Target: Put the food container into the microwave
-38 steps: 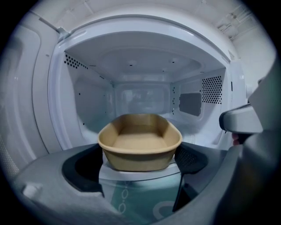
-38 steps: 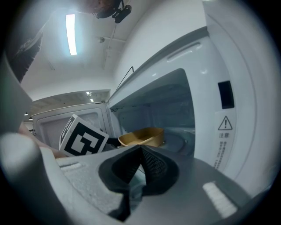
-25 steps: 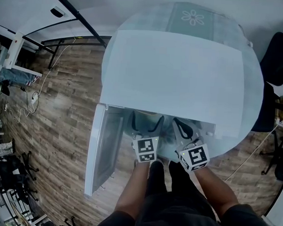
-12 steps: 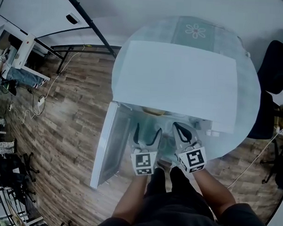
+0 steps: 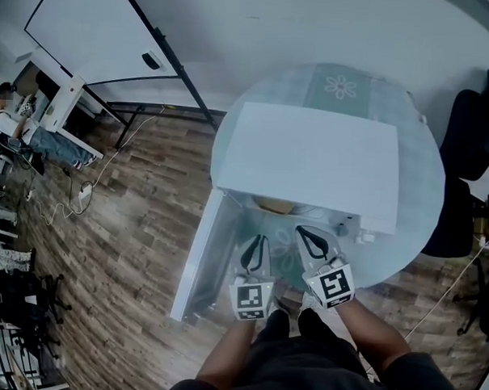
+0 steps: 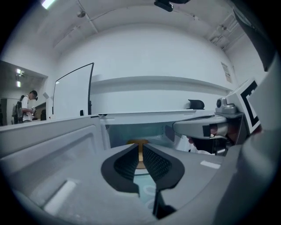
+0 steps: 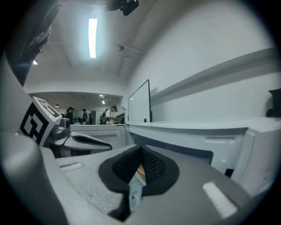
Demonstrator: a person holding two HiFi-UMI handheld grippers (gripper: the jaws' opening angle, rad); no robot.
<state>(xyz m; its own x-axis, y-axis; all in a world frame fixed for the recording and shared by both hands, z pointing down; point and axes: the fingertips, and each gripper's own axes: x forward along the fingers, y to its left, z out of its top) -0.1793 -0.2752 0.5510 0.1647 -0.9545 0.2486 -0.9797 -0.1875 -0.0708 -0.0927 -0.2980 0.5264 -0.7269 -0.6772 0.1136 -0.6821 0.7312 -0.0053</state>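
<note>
The white microwave [image 5: 311, 161] stands on a round glass table [image 5: 412, 238] with its door [image 5: 199, 265] swung open to the left. A tan food container [image 5: 274, 204] sits inside the cavity; it also shows in the left gripper view [image 6: 137, 142]. My left gripper [image 5: 257, 246] hangs in front of the opening, apart from the container. Its jaws have just been closing and now stand shut with nothing between them [image 6: 140, 147]. My right gripper [image 5: 311, 237] is beside it, also shut and empty [image 7: 141, 149].
A black chair [image 5: 474, 127] stands to the right of the table. A whiteboard on a black frame [image 5: 98, 30] is at the far left, with desks and people beyond it. Wood floor lies under the open door.
Both grippers have pulled back out of the microwave opening and risen. The left jaws went from wide open to shut. The container stays inside the cavity.
</note>
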